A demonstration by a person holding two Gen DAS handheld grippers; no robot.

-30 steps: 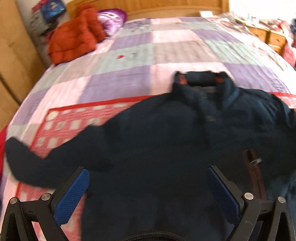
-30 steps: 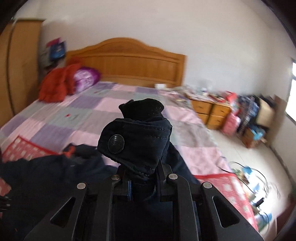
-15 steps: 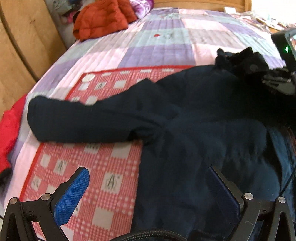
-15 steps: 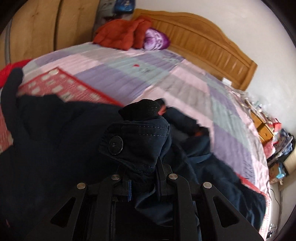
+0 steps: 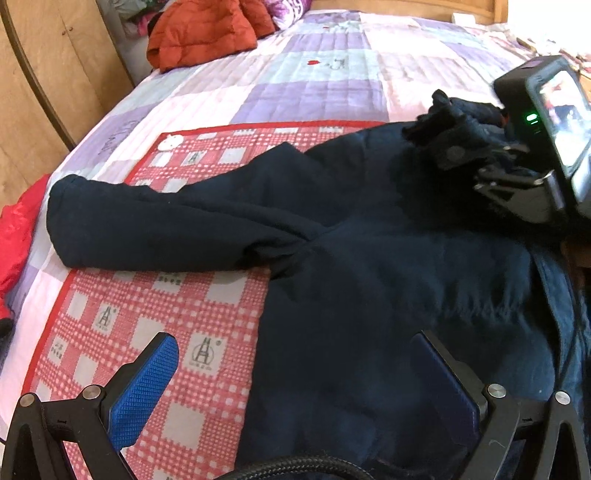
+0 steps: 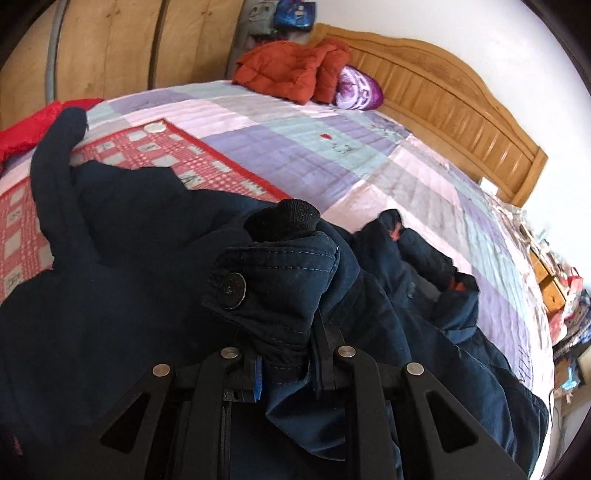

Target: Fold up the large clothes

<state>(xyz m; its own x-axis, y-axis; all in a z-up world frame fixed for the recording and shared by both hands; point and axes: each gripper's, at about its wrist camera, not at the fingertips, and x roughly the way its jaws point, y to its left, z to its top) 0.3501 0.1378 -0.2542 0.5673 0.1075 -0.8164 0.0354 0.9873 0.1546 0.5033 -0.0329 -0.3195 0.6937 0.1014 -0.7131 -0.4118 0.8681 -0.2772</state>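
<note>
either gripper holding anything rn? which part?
Right gripper grips the navy jacket by its buttoned sleeve cuff. Left gripper is open, holding nothing.

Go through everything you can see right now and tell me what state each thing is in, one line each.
navy jacket: spread on the bed, one sleeve folded over its body
sleeve cuff: clamped, button showing
other sleeve: stretched out flat
right gripper: jaws shut on the cuff
left gripper: jaws open, holding nothing
orange jacket: heaped by the headboard
red checked mat: flat under the jacket

right gripper (image 6: 286, 373) clamping navy jacket (image 6: 110, 295) cuff, patchwork bed (image 6: 295, 147) behind
</note>
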